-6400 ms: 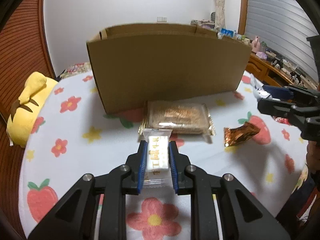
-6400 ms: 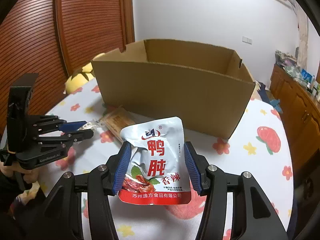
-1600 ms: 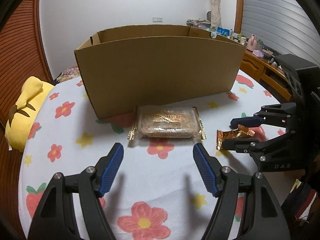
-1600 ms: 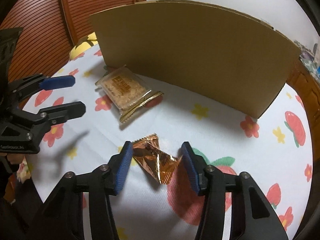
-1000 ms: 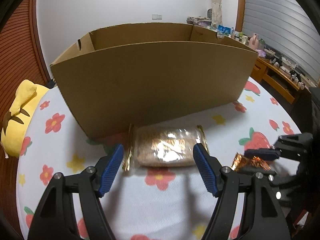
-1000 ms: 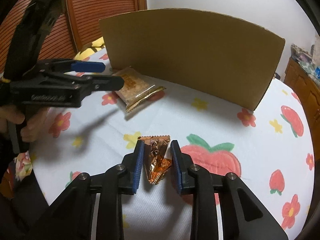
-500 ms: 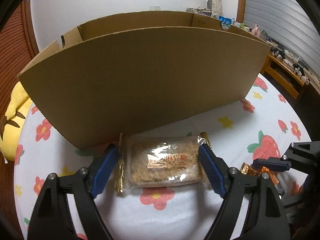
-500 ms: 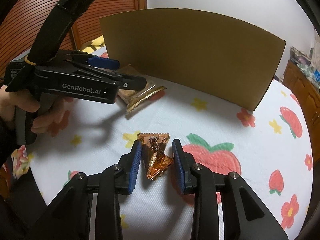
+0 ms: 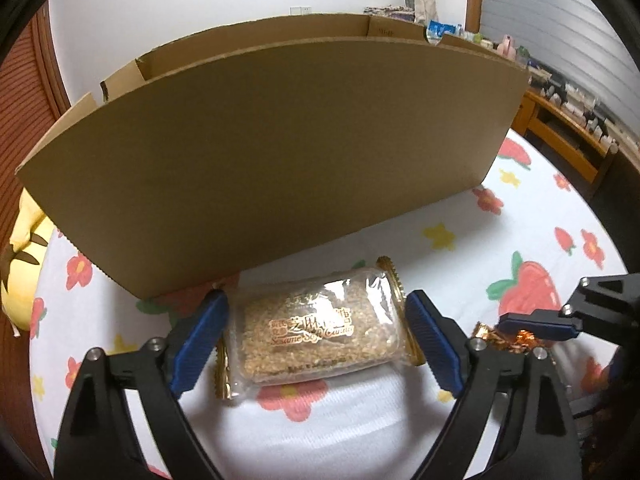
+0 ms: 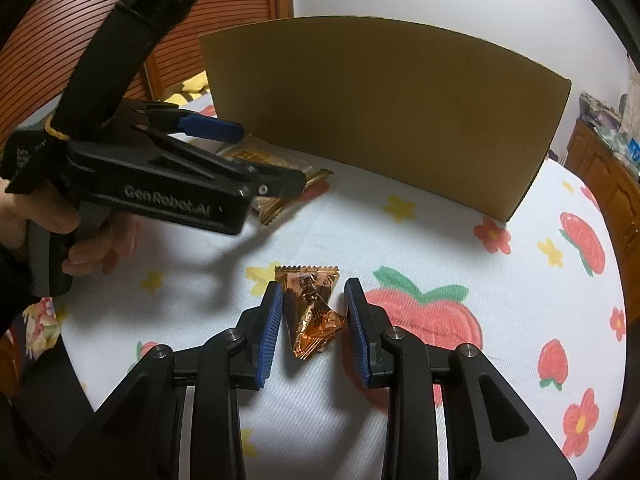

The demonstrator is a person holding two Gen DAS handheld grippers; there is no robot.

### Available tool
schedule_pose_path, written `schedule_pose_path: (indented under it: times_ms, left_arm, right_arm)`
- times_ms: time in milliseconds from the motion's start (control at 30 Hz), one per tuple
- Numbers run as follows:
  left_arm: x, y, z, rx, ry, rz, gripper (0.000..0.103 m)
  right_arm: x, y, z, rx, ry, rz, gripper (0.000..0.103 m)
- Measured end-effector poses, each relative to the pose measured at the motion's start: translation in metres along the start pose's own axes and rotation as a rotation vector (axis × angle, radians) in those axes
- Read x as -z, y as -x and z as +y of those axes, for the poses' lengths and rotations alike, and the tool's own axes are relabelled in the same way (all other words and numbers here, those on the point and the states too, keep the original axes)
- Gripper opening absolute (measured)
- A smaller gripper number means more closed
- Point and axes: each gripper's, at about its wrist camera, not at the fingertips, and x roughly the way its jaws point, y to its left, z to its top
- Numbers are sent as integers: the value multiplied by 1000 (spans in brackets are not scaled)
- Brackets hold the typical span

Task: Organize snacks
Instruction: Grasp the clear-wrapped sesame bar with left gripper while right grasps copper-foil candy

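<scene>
A clear sesame candy pack [image 9: 316,338] with gold ends lies on the flowered cloth just in front of the cardboard box [image 9: 280,152]. My left gripper [image 9: 316,340] is open, its blue pads on either side of the pack's two ends. An orange foil snack [image 10: 310,306] lies on the cloth between the open fingers of my right gripper [image 10: 314,322]. The pads stand close to the foil with small gaps. In the right wrist view the left gripper [image 10: 240,156] straddles the sesame pack [image 10: 280,196]. The foil snack [image 9: 508,340] shows at the left view's right edge.
The tall cardboard box [image 10: 380,116] stands open-topped behind both snacks. A yellow plush toy [image 9: 20,264] lies at the table's left edge. A wooden sideboard [image 9: 568,136] with small items stands at the far right. Wooden slatted doors [image 10: 80,40] are behind.
My left gripper has moved forward and down until its open fingers straddle the sesame pack. My right gripper stays around the foil snack, its fingers slightly wider apart than a second ago.
</scene>
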Motion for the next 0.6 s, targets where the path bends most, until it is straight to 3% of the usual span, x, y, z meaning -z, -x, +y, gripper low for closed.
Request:
schedule_pose_path:
  times_ms: [200, 600]
  left_arm:
    - [1, -7, 7, 18, 37, 13, 98]
    - [4, -12, -9, -31, -38, 14, 97]
  right_arm:
    - [0, 0, 0, 0, 0, 0, 29]
    - [-1, 0, 0, -2, -1, 0, 30]
